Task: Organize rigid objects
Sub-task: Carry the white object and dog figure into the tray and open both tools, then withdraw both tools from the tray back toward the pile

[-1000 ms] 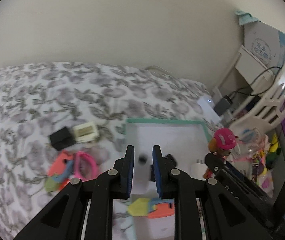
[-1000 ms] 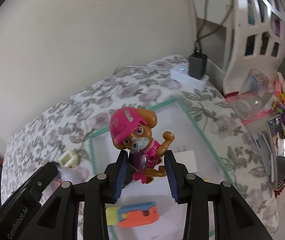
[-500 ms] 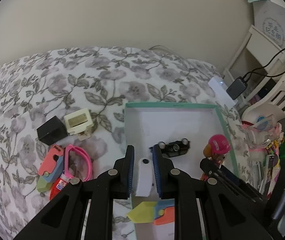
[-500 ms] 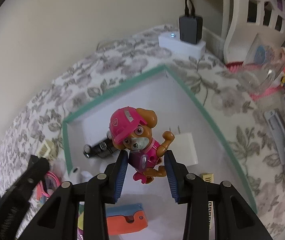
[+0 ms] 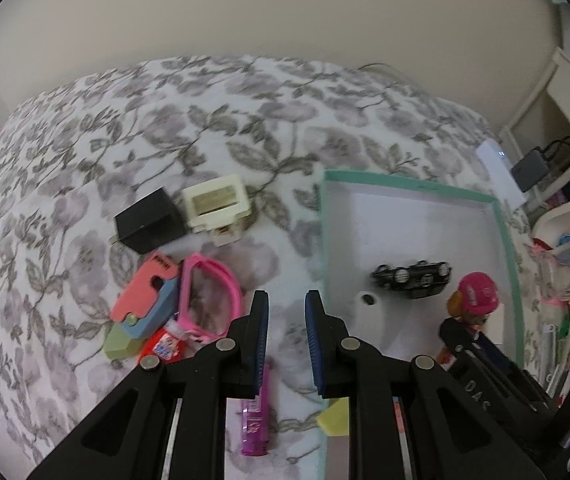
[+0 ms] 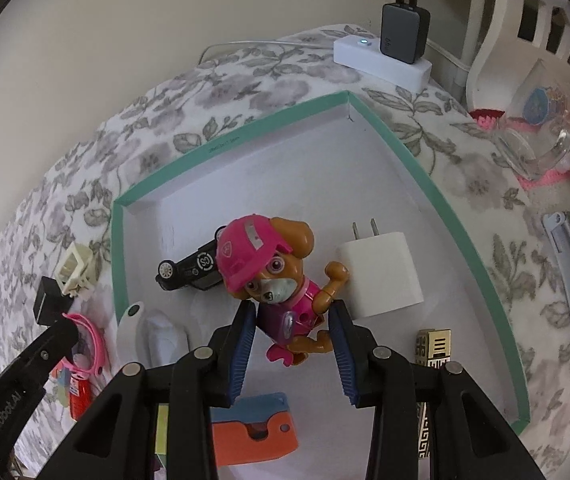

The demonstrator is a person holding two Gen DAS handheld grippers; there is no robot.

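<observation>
While clamped, glossy plastic pup figure [image 6: 281,280] (rounded pink cap) overhangs teal-rimmed tray [image 6: 437,196].

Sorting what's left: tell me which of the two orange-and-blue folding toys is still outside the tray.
The orange-and-blue folding toy on the floral bedspread, beside the pink glasses. The other one already lies inside the green-rimmed tray, below the held pup figure.

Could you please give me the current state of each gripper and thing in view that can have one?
Left hand-held gripper: shut, empty.
Right hand-held gripper: shut on the dog figure.
Dog figure: held upright over the tray.
Toy car: lying overturned in tray.
White charger: lying flat in tray, unplugged.
Black adapter: plugged into power strip.
</observation>
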